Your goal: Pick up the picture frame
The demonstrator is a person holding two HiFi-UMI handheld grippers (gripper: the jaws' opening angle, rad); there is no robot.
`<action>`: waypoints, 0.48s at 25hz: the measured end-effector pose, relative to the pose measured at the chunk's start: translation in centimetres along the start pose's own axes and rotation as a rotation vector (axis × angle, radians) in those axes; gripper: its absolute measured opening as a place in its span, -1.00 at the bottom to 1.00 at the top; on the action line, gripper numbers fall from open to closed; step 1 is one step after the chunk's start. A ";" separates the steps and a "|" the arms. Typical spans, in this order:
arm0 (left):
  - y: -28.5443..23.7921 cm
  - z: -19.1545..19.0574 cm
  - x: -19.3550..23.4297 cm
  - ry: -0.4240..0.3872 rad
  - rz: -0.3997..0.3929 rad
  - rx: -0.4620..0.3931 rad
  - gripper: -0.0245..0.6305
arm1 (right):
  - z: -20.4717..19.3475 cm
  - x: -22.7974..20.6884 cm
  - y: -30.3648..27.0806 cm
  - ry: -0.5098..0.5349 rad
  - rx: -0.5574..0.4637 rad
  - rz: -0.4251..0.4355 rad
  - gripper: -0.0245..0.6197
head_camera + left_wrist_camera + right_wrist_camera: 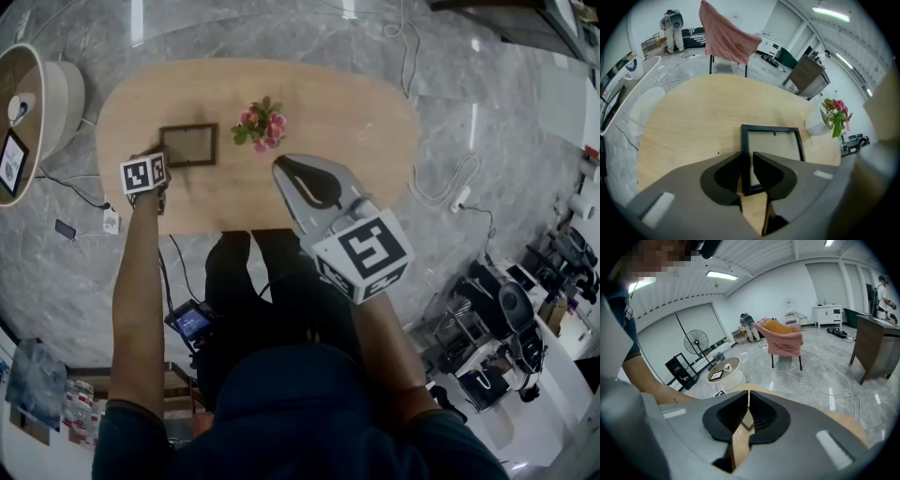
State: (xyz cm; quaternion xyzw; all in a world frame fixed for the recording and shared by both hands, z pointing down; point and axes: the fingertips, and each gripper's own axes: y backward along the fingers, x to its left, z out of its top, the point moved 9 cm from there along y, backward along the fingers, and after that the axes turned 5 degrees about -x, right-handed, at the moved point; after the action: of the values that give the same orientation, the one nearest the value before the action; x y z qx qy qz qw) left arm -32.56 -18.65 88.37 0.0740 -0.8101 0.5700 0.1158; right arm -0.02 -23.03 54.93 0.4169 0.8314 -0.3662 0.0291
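Note:
A dark-rimmed picture frame [187, 145] lies flat on the oval wooden table [328, 112], left of centre. My left gripper [150, 174] points steeply down over the frame's near-left corner. In the left gripper view its jaws [746, 164] straddle the frame's [773, 143] left bar, with a thin light strip still showing beside the bar, so the pads are not pressing on it. My right gripper [278, 165] hangs above the table's near edge, to the right of the frame. Its jaws [749, 395] are shut on nothing.
A small white pot of pink flowers [261, 124] stands just right of the frame, close to it [836, 112]. A round side table [37, 103] sits off the table's left end. A chair draped in pink cloth [726, 33] stands beyond the far edge. Cables trail on the floor.

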 end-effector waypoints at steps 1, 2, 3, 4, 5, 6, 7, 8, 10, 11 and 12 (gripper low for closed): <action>0.1 0.0 0.1 0.019 -0.008 -0.006 -0.70 | 0.0 0.1 0.0 0.000 -0.001 0.002 -0.89; 0.1 -0.1 0.3 0.039 -0.015 -0.012 -0.73 | 0.0 0.1 0.0 0.000 -0.003 0.005 -0.89; 0.2 -0.1 0.4 0.060 -0.023 -0.019 -0.76 | 0.0 0.2 0.1 0.002 -0.003 0.006 -0.89; 0.2 -0.3 0.4 0.081 -0.030 -0.025 -0.79 | -0.1 0.4 0.2 0.004 -0.003 0.007 -0.89; 0.3 -0.5 0.4 0.101 -0.035 -0.031 -0.79 | -0.1 0.5 0.2 0.005 -0.002 0.008 -0.89; 0.5 -0.7 0.4 0.119 -0.039 -0.036 -0.79 | -0.1 0.6 0.3 0.006 -0.002 0.009 -0.89; 0.6 -0.8 0.3 0.134 -0.044 -0.044 -0.79 | -0.1 0.6 0.4 0.008 -0.002 0.009 -0.89; 0.8 -0.7 0.1 0.147 -0.054 -0.057 -0.79 | 0.0 0.6 0.5 0.009 -0.004 0.008 -0.89; 1.5 -0.6 -0.4 0.163 -0.078 -0.095 -0.79 | 0.3 0.7 0.7 0.012 -0.012 0.008 -0.89; 1.9 -0.5 -0.6 0.165 -0.087 -0.114 -0.79 | 0.4 0.8 0.8 0.014 -0.016 0.009 -0.89; 2.3 -0.3 -0.8 0.163 -0.093 -0.130 -0.79 | 0.5 0.9 0.9 0.016 -0.020 0.010 -0.89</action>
State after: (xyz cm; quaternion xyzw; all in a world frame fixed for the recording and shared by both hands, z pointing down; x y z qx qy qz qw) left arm -32.35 -17.59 86.14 0.0569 -0.8289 0.5144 0.2123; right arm -0.14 -22.39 53.72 0.4236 0.8332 -0.3542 0.0283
